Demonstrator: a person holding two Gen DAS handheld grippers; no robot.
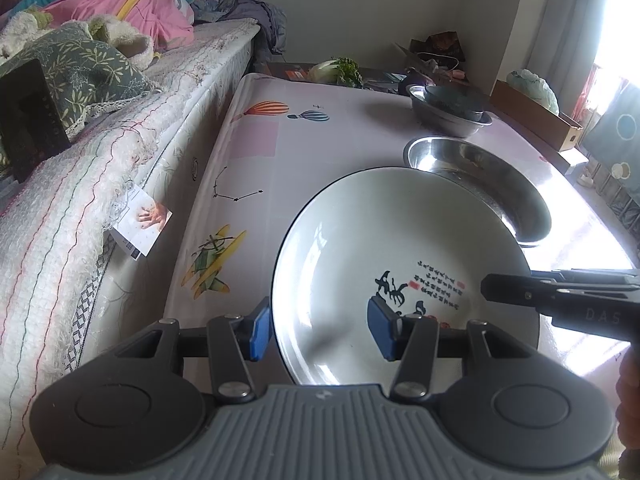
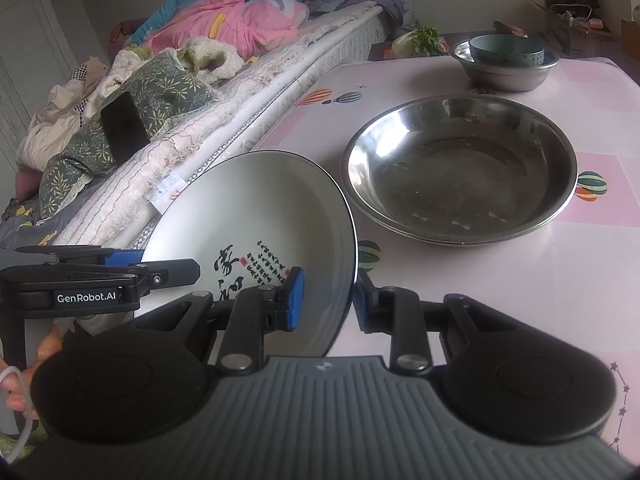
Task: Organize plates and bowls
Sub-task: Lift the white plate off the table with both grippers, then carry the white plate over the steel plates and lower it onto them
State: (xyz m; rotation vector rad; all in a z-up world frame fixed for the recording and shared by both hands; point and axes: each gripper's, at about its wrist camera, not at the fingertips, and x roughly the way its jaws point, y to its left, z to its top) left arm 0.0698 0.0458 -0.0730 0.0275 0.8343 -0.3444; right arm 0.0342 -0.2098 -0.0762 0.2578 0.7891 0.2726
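A white plate with black calligraphy (image 1: 384, 248) (image 2: 256, 216) is held tilted above the table's near left part. My left gripper (image 1: 320, 328) straddles its left rim, one blue pad (image 1: 262, 332) outside and one inside; a gap shows at the outer pad. My right gripper (image 2: 326, 300) is shut on the plate's right rim; it enters the left wrist view at the right (image 1: 520, 292). A wide steel basin (image 2: 460, 172) (image 1: 480, 184) sits empty just beyond the plate. Farther back, a smaller steel bowl (image 2: 506, 68) (image 1: 448, 112) holds a blue-green bowl (image 2: 506, 50).
The table (image 2: 520, 300) has a pink cloth with balloon and plane prints. A bed (image 1: 100, 160) with quilts, pillows and a black phone (image 2: 124, 126) runs along its left side. Vegetables (image 1: 340, 70), boxes and clutter lie past the far edge. A bright window is at the right.
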